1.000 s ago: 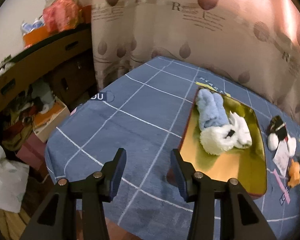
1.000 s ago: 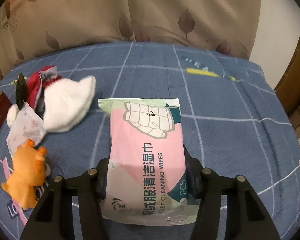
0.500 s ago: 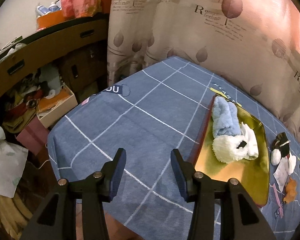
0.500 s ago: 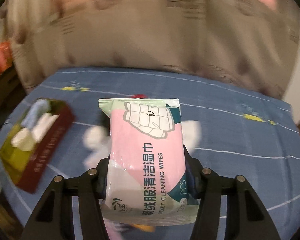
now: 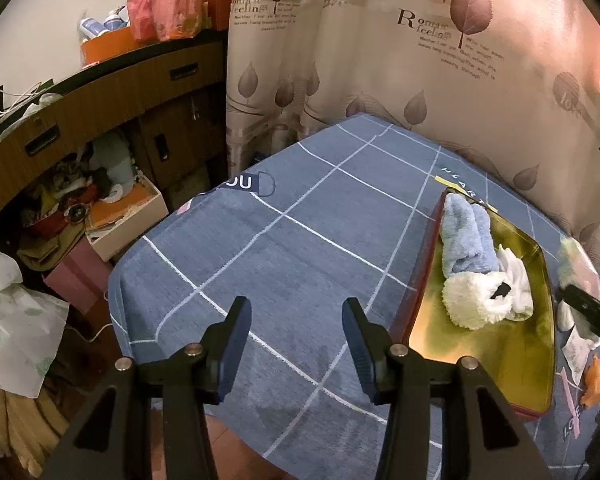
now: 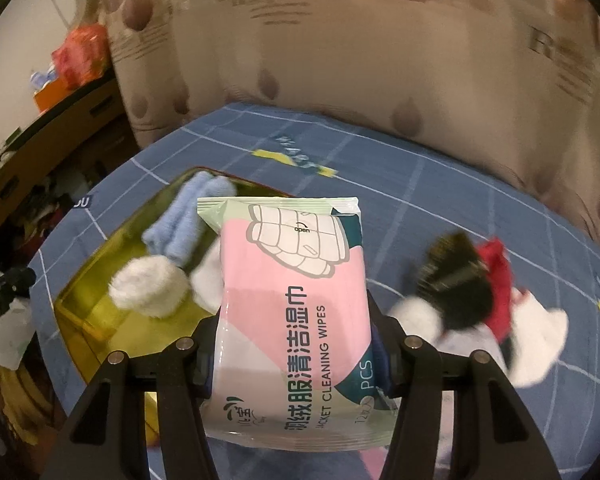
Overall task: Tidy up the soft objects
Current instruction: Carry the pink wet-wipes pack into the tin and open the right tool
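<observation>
Blue checked tablecloth (image 5: 300,240) as work surface. Gold tray (image 5: 512,368) near its edge, collecting soft things: blue sock (image 5: 464,236) and white fluffy sock (image 5: 472,304) already inside. Wipes pack (image 6: 296,312) clamped in right gripper (image 6: 296,352), poised over tray, likely for placing. Left gripper (image 5: 296,344) spread, empty, kept aside.

Pink-and-white wipes pack (image 6: 296,312), gold tray (image 5: 500,364), pale blue sock (image 5: 466,236), blue white-gridded tablecloth (image 5: 300,240)

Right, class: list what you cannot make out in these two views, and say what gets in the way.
- Right wrist view: black and red items, motion-blurred.
- Right wrist view: tray middle, hidden behind the wipes pack.
- Left wrist view: orange toy, cut off at the edge.
- Left wrist view: wipes pack, only a blurred corner.
</observation>
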A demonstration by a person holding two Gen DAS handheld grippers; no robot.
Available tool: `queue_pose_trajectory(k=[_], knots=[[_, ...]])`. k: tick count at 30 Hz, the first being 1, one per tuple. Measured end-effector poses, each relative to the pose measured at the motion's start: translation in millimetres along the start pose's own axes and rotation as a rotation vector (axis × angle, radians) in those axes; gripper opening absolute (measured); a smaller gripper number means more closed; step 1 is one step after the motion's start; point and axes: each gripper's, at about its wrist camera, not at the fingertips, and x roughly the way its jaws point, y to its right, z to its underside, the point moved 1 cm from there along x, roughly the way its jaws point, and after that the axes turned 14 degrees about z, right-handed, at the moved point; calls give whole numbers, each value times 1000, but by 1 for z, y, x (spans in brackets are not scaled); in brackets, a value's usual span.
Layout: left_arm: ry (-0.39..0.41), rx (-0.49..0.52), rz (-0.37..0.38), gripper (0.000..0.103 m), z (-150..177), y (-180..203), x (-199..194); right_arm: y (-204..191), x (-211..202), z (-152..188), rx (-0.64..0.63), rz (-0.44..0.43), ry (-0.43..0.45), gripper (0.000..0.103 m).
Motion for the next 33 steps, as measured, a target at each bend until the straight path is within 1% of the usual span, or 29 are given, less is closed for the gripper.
queue_pose_trajectory(k=[3, 6, 9, 15, 18, 19, 20, 21, 22, 23, 27, 30, 33], knots=[[-3, 6, -1, 48, 0, 1, 0, -20, 9, -10, -15, -18, -8, 53], [-3, 9, -1, 48, 0, 2, 0, -36, 22, -23, -31, -14, -12, 53], [-5, 12, 3, 48, 0, 3, 0, -44, 31, -31, -29, -23, -23, 54], [-19, 33, 10, 48, 2, 9, 4, -63, 47, -44, -59, -5, -32, 55], [-16, 41, 10, 48, 3, 12, 4, -72, 55, -47, -84, -5, -38, 58], [-17, 43, 15, 48, 3, 13, 5, -74, 57, -47, -93, -9, -41, 63], [-19, 45, 17, 48, 3, 13, 5, -76, 57, -46, -98, -20, -40, 71], [-21, 48, 18, 48, 3, 13, 6, -78, 54, -44, -100, -38, -23, 75], [-23, 51, 18, 48, 3, 14, 7, -78, 51, -42, -101, -36, -8, 83], [-29, 53, 18, 48, 4, 14, 8, -79, 47, -40, -107, -27, 14, 85], [-41, 57, 31, 48, 5, 17, 10, -75, 30, -34, -142, -12, 66, 85], [-42, 75, 25, 48, 7, 21, 10, -64, 15, -27, -128, -18, 87, 85], [-44, 86, 23, 48, 9, 23, 10, -50, 3, -16, -106, -20, 89, 86]])
